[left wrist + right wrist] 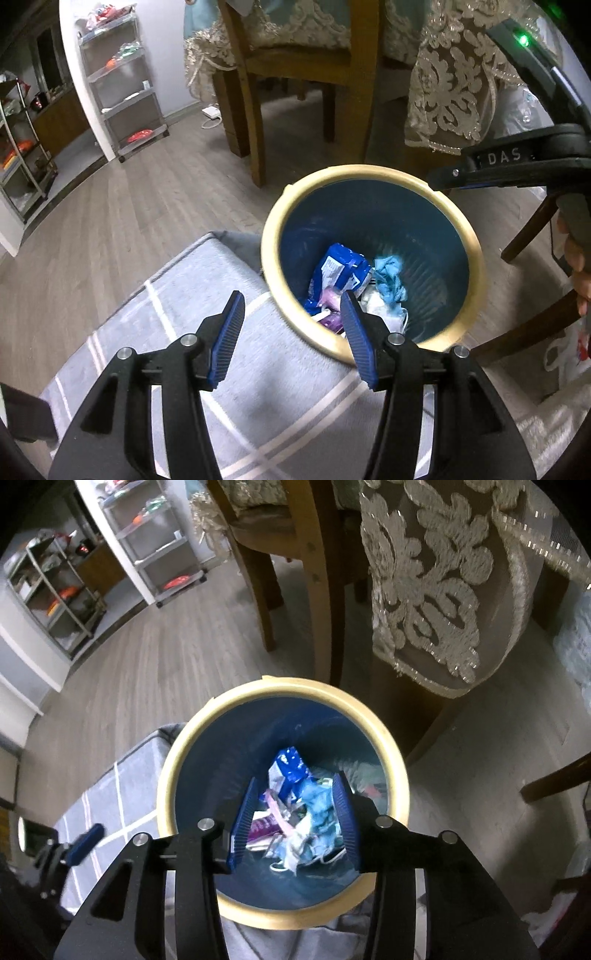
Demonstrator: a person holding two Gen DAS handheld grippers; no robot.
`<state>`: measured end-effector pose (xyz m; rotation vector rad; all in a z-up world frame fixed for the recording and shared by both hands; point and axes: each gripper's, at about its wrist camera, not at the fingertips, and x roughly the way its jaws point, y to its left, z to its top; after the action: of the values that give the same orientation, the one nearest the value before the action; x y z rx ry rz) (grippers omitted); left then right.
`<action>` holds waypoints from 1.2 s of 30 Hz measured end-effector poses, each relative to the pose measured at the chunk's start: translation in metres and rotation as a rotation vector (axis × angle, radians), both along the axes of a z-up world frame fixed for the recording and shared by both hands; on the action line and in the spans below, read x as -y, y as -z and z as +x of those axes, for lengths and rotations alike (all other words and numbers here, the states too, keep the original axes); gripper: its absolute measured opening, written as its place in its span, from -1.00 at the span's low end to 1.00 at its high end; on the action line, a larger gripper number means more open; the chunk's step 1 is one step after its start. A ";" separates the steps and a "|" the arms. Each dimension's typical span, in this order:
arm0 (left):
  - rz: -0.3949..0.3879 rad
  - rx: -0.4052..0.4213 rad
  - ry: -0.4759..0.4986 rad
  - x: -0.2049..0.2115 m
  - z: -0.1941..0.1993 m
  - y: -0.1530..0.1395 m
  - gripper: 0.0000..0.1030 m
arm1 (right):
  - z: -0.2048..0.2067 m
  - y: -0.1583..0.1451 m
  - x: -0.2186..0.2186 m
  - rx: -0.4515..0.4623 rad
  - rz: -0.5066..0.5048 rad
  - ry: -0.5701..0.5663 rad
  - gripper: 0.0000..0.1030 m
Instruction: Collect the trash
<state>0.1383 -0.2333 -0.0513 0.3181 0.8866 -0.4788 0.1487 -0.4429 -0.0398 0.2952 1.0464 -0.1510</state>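
A round bin with a cream rim [369, 171] [280, 685] and dark blue inside stands on the floor. It holds a blue wrapper [341, 266] [290, 766], light blue crumpled material [389, 280] [319, 806], a purple packet [262, 827] and white scraps. My left gripper [291, 317] is open and empty over the rug, at the bin's near left rim. My right gripper [295, 797] is open and empty, directly above the bin's mouth. Its black body [517, 158] shows at the right in the left wrist view.
A grey rug with white lines [207, 332] [110, 805] lies under the bin's near side. Wooden chairs [295, 74] [295, 572] and a lace tablecloth [454, 92] [436, 590] stand just behind. Shelf racks [122, 85] [59, 583] are far left on the wood floor.
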 end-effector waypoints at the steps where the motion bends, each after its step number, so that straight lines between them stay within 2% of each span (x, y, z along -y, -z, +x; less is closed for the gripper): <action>1: -0.004 0.004 -0.001 -0.004 -0.004 -0.004 0.04 | -0.004 -0.003 -0.003 0.001 0.002 -0.008 -0.14; 5: -0.045 0.021 -0.025 -0.029 -0.025 -0.026 0.04 | -0.021 -0.025 -0.018 0.049 -0.010 -0.040 -0.14; 8: -0.056 0.034 -0.045 -0.047 -0.039 -0.040 0.04 | -0.040 -0.048 -0.037 0.127 -0.014 -0.055 -0.14; 10: -0.061 0.050 -0.056 -0.062 -0.050 -0.052 0.05 | -0.059 -0.064 -0.048 0.206 0.026 -0.044 -0.14; 11: -0.066 0.057 -0.059 -0.070 -0.056 -0.058 0.05 | -0.067 -0.070 -0.054 0.237 0.041 -0.040 -0.09; 12: -0.067 0.068 -0.062 -0.078 -0.061 -0.065 0.05 | -0.074 -0.073 -0.060 0.253 0.038 -0.041 0.04; 16: -0.076 0.104 -0.069 -0.107 -0.087 -0.094 0.07 | -0.107 -0.086 -0.090 0.308 -0.013 -0.080 0.08; 18: -0.087 0.116 -0.078 -0.119 -0.100 -0.106 0.15 | -0.120 -0.090 -0.099 0.326 -0.047 -0.092 0.11; 20: -0.107 0.157 -0.094 -0.131 -0.119 -0.117 0.38 | -0.132 -0.093 -0.105 0.344 -0.072 -0.097 0.23; 21: -0.124 0.187 -0.102 -0.137 -0.130 -0.123 0.42 | -0.139 -0.095 -0.108 0.357 -0.086 -0.093 0.50; 22: -0.139 0.214 -0.109 -0.142 -0.140 -0.127 0.46 | -0.145 -0.097 -0.110 0.369 -0.097 -0.087 0.61; 25: -0.194 0.239 -0.131 -0.148 -0.154 -0.132 0.54 | -0.162 -0.098 -0.121 0.389 -0.149 -0.097 0.61; 26: -0.215 0.246 -0.138 -0.150 -0.157 -0.134 0.64 | -0.165 -0.098 -0.125 0.392 -0.161 -0.097 0.64; 28: -0.236 0.277 -0.154 -0.152 -0.162 -0.136 0.83 | -0.176 -0.095 -0.130 0.410 -0.189 -0.080 0.89; 29: -0.238 0.297 -0.154 -0.154 -0.165 -0.136 0.89 | -0.182 -0.094 -0.132 0.421 -0.197 -0.070 0.89; 32: -0.229 0.326 -0.152 -0.155 -0.168 -0.136 0.88 | -0.193 -0.090 -0.136 0.435 -0.250 -0.025 0.90; 36: -0.258 0.296 -0.153 -0.157 -0.165 -0.130 0.88 | -0.203 -0.089 -0.141 0.461 -0.306 0.003 0.91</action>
<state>-0.0263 -0.0767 0.0786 0.0801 0.5483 -0.3862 -0.0544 -0.3017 0.0495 0.0471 0.5554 -0.2301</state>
